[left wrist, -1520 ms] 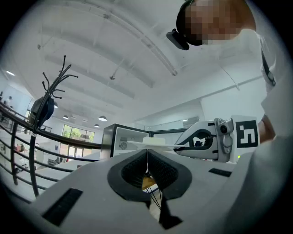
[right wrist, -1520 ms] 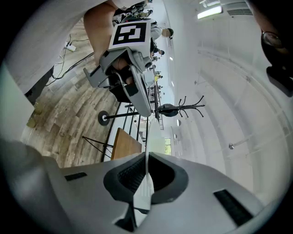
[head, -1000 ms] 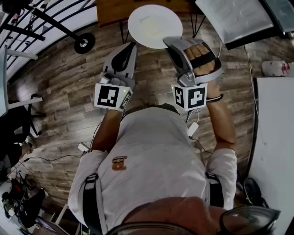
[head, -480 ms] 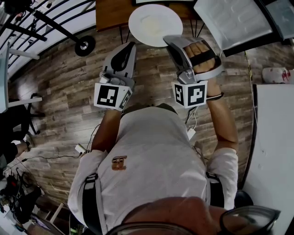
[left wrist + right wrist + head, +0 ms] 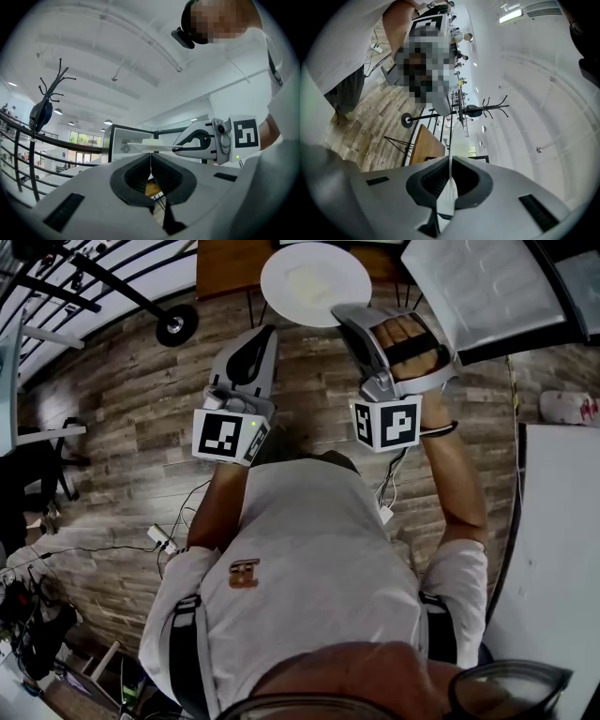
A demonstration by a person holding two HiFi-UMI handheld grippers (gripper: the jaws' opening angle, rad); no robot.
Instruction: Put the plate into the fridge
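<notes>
A wood-plank floor [image 5: 141,399] fills most of the head view, with the corner of a brown wooden table [image 5: 230,263] on thin black legs at the top edge. A white ribbed panel with a dark rim [image 5: 478,282] sits at the top right.

The plate [image 5: 314,282] is round, plain white and empty, with a shallow well slightly creamier than its rim. It is held level in the air over the table's near edge, in front of the person. The right gripper [image 5: 343,315] is clamped on the plate's near right rim. The left gripper [image 5: 263,334] is just beside it and apart from the plate.

Only the left gripper view shows the fridge [image 5: 123,143], a black-framed box with a white inside, standing open beyond the plate [image 5: 152,146], which appears as a thin flat sliver. That gripper's [image 5: 151,161] jaws are pressed together with nothing between them. The right gripper view shows the plate [image 5: 451,140] edge-on, pinched between that gripper's [image 5: 450,171] dark pads. A coat stand [image 5: 480,107] rises behind it.
</notes>
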